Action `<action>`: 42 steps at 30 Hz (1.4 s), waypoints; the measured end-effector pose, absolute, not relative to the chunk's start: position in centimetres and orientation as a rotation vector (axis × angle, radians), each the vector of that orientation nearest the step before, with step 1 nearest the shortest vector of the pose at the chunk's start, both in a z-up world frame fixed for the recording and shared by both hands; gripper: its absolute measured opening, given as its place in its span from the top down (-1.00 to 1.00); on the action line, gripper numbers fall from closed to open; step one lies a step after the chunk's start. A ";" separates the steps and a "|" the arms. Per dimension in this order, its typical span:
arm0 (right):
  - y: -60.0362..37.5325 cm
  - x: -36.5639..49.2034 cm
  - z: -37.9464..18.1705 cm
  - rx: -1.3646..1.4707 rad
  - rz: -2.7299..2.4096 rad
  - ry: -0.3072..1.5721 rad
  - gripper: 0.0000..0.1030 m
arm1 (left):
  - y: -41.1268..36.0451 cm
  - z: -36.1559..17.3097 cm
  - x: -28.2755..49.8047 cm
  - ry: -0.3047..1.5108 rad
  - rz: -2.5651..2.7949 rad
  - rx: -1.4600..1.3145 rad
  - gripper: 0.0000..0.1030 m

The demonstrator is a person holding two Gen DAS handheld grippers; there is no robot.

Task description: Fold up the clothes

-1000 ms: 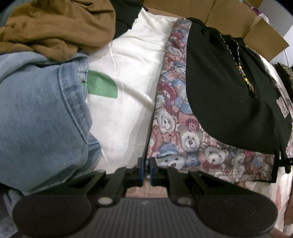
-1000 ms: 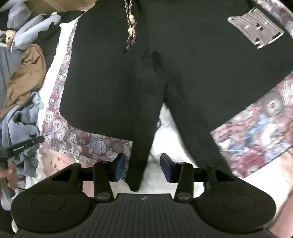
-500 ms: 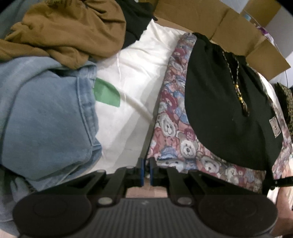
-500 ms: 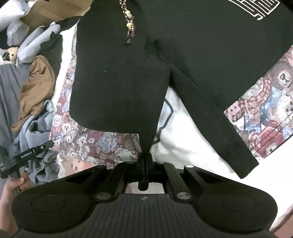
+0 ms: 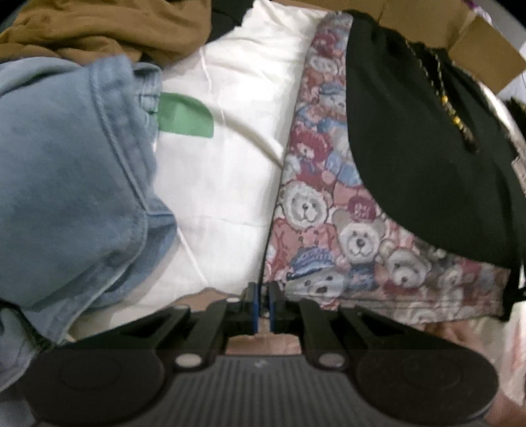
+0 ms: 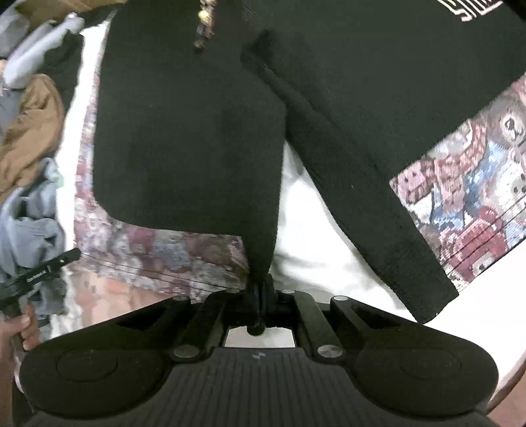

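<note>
A black knit sweater (image 6: 203, 138) with a white logo and a beaded cord (image 6: 204, 29) lies spread on a teddy-bear print cloth (image 6: 473, 184) over white bedding. My right gripper (image 6: 261, 295) is shut on the lower edge of the sweater's left part, which hangs taut from the jaws. The other sleeve (image 6: 388, 210) runs out to the right. In the left wrist view the sweater (image 5: 417, 157) lies on the bear cloth (image 5: 328, 230). My left gripper (image 5: 262, 300) is shut at the corner of the bear cloth; what it pinches is hidden.
Blue jeans (image 5: 65, 184) and a brown garment (image 5: 98, 29) are piled at the left on the white bedding (image 5: 230, 164). A green patch (image 5: 184, 115) shows on the bedding. Cardboard boxes (image 5: 486, 46) stand behind. The left gripper and hand show in the right wrist view (image 6: 36, 276).
My right gripper closed on the sweater's lower edge and has pulled it up and taut. The left gripper stays shut at the cloth corner, its view shifting slightly.
</note>
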State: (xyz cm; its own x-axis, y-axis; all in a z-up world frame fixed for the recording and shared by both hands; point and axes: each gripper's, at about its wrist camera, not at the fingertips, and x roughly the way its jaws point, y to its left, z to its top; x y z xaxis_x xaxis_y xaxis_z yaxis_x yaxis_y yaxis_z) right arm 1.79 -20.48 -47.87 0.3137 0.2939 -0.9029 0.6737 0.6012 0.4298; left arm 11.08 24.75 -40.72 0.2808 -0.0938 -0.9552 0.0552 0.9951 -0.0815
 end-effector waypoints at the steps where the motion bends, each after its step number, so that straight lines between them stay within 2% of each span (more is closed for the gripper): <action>1: -20.4 2.1 -47.6 0.932 -0.302 1.293 0.96 | 24.7 -40.6 11.3 1.288 -0.101 -0.032 0.78; 3: -20.4 2.6 -47.1 0.891 -0.292 1.329 0.76 | 24.6 -39.9 11.6 1.283 -0.102 -0.023 0.75; 5: -20.7 2.7 -45.9 0.834 -0.289 1.352 0.54 | 24.5 -38.9 11.8 1.268 -0.101 -0.011 0.54; 6: -21.1 2.5 -45.3 0.820 -0.281 1.352 0.50 | 24.5 -38.3 12.0 1.257 -0.098 -0.007 0.40; 8: -22.2 2.4 -43.9 0.786 -0.272 1.346 0.35 | 24.4 -37.3 12.4 1.230 -0.103 -0.029 0.39; 14: -24.9 2.8 -40.0 0.584 -0.316 1.322 0.17 | 22.7 -34.7 13.4 1.175 -0.103 -0.057 0.34; 17: -26.1 3.3 -38.6 0.500 -0.309 1.314 0.17 | 22.0 -33.7 13.8 1.149 -0.121 -0.042 0.32; 18: -26.5 3.6 -38.1 0.447 -0.296 1.314 0.17 | 21.9 -33.5 14.0 1.144 -0.127 -0.035 0.21; 19: -26.9 3.8 -37.6 0.395 -0.283 1.313 0.17 | 21.9 -33.3 14.2 1.153 -0.120 -0.038 -0.04; 21: -28.0 4.0 -36.0 0.294 -0.266 1.285 0.16 | 21.9 -33.0 14.7 1.152 -0.104 -0.061 -0.37; 22: -28.8 4.1 -35.3 0.274 -0.254 1.268 0.15 | 21.9 -32.8 15.0 1.140 -0.102 -0.069 -0.38; 27: -32.6 5.7 -34.1 0.275 -0.226 1.251 0.14 | 20.9 -33.0 17.0 1.128 -0.084 -0.038 -0.33; 32: -35.0 6.4 -34.6 0.300 -0.255 1.170 0.14 | 19.6 -33.0 19.0 1.110 -0.085 0.001 0.02; 34: -35.6 6.7 -35.2 0.312 -0.247 1.122 0.15 | 19.3 -32.8 20.1 1.103 -0.074 0.002 0.28; 37: -36.7 6.2 -36.2 0.326 -0.253 1.048 0.14 | 18.7 -32.4 21.8 1.100 -0.083 0.017 0.50; 42: -37.9 4.4 -38.2 0.312 -0.283 0.995 0.15 | 17.8 -31.6 25.2 1.136 -0.108 0.054 0.54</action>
State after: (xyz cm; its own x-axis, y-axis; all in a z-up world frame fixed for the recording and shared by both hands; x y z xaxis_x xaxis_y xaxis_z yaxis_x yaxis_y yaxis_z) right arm 4.40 -37.90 -38.16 0.5151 -0.0904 -0.8524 0.3718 0.9196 0.1272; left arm 25.20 17.79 -31.56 0.4172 -0.0583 -0.9069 0.1133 0.9935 -0.0118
